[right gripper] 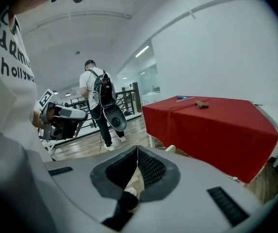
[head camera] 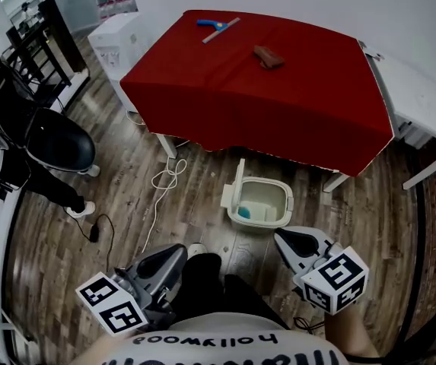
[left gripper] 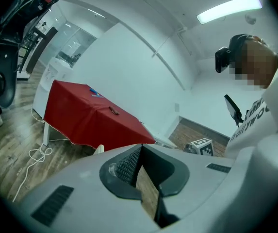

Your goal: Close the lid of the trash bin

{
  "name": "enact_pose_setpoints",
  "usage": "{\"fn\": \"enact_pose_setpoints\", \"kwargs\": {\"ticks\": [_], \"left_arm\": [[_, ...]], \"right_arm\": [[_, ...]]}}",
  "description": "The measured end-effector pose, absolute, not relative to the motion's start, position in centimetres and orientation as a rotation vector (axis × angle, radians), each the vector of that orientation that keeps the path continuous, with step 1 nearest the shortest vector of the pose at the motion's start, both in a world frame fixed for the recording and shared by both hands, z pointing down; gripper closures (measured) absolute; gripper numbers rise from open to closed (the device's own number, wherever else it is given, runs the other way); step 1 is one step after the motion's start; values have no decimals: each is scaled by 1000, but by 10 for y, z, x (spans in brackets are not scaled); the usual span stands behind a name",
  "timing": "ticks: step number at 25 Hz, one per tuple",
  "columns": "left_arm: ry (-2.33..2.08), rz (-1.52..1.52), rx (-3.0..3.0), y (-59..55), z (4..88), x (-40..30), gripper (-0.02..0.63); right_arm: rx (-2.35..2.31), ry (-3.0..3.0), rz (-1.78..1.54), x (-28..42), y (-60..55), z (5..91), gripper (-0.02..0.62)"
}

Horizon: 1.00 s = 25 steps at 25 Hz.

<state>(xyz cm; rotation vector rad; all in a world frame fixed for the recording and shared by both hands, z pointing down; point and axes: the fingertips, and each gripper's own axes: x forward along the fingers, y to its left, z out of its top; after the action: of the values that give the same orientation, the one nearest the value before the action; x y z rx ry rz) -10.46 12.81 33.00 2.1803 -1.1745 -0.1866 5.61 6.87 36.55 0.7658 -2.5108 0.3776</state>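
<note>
A small cream trash bin (head camera: 263, 204) stands on the wood floor just in front of the red-covered table. Its lid (head camera: 235, 185) is up, standing upright along the bin's left side, and the inside shows pale blue. My left gripper (head camera: 178, 251) is held low at the near left, well short of the bin, with its jaws shut on nothing. My right gripper (head camera: 281, 238) hovers just near and right of the bin, also shut and empty. In the left gripper view the jaws (left gripper: 140, 147) meet at the tip. The right gripper view shows the same, with the bin's cream edge (right gripper: 171, 148) just past the jaws (right gripper: 138, 148).
The red table (head camera: 278, 105) carries a blue squeegee (head camera: 218, 27) and a brown object (head camera: 268, 57). A white cable (head camera: 168, 177) lies on the floor left of the bin. A person with a black round seat (head camera: 62, 147) stands at left. A white table (head camera: 423, 105) flanks the right.
</note>
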Motion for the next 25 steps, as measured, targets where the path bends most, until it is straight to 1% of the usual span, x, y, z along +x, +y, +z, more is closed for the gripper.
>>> {"fn": "enact_pose_setpoints", "kwargs": {"ticks": [5,11,16,25], "left_arm": [[-1128,-149,2151,98,354,-107,598],[-983,-183,2208,24,349,-90,598],[-888,-110,2225,-18,358,-85,598],[-849,38,2176,-77,394,-137,598]], "right_arm": [[815,-2448,400,62,54,382,586],[889,-2381,479,66,16,385,586],[853,-2362,480,32,-22,398,586],[783,-2302,479,-30,-90,445,586]]}}
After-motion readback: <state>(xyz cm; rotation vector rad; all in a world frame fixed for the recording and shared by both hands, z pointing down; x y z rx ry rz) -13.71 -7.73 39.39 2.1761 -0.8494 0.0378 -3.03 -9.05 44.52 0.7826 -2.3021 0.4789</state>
